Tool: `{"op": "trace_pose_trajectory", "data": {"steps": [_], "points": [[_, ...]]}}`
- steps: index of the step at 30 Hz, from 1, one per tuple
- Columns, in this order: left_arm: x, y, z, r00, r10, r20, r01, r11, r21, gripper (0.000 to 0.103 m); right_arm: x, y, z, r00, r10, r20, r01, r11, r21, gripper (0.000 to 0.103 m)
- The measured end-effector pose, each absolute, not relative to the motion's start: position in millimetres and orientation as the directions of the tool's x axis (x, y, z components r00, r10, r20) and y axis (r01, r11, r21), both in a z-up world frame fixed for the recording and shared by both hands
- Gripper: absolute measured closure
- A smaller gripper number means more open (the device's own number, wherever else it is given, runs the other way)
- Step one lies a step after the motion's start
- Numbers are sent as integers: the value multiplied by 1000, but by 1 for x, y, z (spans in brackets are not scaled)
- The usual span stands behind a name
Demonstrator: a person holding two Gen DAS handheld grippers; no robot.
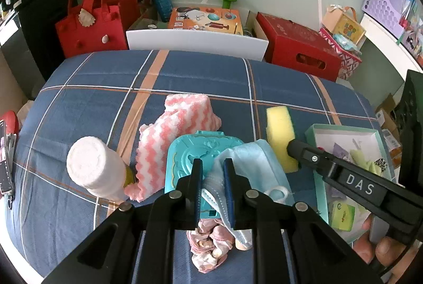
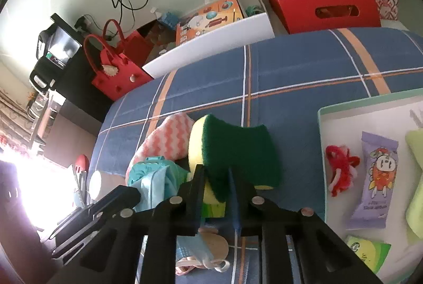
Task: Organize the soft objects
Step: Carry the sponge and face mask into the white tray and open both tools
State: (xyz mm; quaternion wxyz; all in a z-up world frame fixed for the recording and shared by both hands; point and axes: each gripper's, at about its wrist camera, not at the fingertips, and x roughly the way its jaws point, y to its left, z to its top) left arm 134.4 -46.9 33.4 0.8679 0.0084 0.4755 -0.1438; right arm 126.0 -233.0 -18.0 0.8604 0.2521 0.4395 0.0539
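Item: left tongs (image 1: 212, 170), clenched on a light-blue face mask (image 1: 253, 162) that drapes over a teal plastic toy case (image 1: 190, 151) on the blue plaid-covered surface (image 1: 105, 88). Item: right tongs (image 2: 216, 178), clenched on a yellow sponge with green scouring pad (image 2: 238, 149), raised just above the cloth, near the left rim of the mint-edged open box (image 2: 321, 125). Box contents, right wrist view: red yarn tassel (image 2: 341, 167), purple snack sachet with cartoon figure (image 2: 375, 178), pale green cloth (image 2: 415, 178), small green packet (image 2: 367, 252); printing on the sachet and packet too small to read. Loose on the surface: pink-and-white chevron cloth (image 1: 179, 130) touching the toy case; white-capped bottle (image 1: 92, 165) just beside it; a pink scrunched fabric piece (image 1: 208, 247) under the left tongs. Legible writing: "DAS" on the shaft of the right tongs, seen from the left wrist view. Handling note, as judgement: the step in hand appears to be carrying the sponge to the box; best done by lifting it clear of the rim, lowering into the bare part of the box floor beside the tassel, and parting the tongs only once it rests flat. The mask's ear loop (image 1: 277, 191) hangs free and could snag the toy case; lift straight up before moving across.
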Motion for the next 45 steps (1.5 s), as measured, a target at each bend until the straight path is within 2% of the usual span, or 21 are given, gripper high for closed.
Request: {"op": "trace_pose_trajectory", "data": {"steps": [14, 29, 34, 45], "points": [[128, -38, 53, 565, -275, -778, 245, 956, -160, 89, 109, -243, 7, 674, 286, -681, 115, 870, 480, 87], [114, -43, 90, 634, -352, -689, 301, 932, -199, 90, 83, -259, 40, 750, 235, -619, 110, 878, 466, 87], [108, -64, 101, 640, -384, -666, 358, 915, -183, 90, 71, -276, 50, 773, 159, -615, 161, 887, 432, 87], [105, -142, 108, 573, -454, -682, 499, 854, -149, 90, 37, -357, 52, 773, -61, -631, 375, 847, 377, 87]]}}
